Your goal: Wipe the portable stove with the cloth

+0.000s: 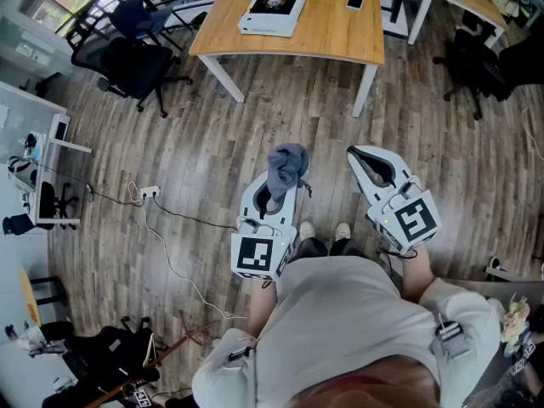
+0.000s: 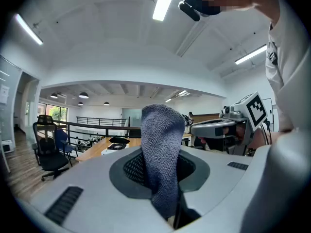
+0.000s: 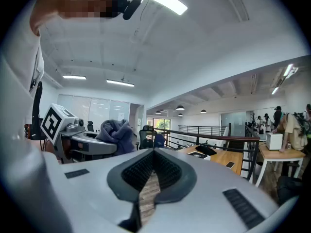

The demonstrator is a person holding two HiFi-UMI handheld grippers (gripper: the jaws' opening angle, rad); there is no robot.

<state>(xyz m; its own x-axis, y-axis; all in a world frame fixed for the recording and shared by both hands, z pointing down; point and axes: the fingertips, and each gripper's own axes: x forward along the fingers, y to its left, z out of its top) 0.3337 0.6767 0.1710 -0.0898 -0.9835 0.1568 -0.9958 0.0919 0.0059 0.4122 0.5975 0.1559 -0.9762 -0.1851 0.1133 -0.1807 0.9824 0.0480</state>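
- The left gripper is held low in front of the person, above the plank floor. Its jaws are closed on the cloth, and the pinch is at the lower part of the cloth.
- In the left gripper view the cloth stands up between the jaws as a grey-blue knitted fold, and its free top hangs over to one side. I judge it to be light, soft and limp: it will bend around corners, but it cannot push by itself. For wiping, a hold near the middle seems better, so that a short loose pad is under the jaws.
- The portable stove is well apart from both grippers. It lies on the wooden table, in the left half and toward the far edge, with a phone to its right. It looks like a flat white case with a dark round burner. I expect it to be stiff and rather light, so hard rubbing may slide it on the smooth table top.
- The right gripper is just beside the left one. Its jaws are almost together with only a narrow slit, and through this slit only floor planks are visible, so it holds nothing. It may be needed to steady the stove at one edge.
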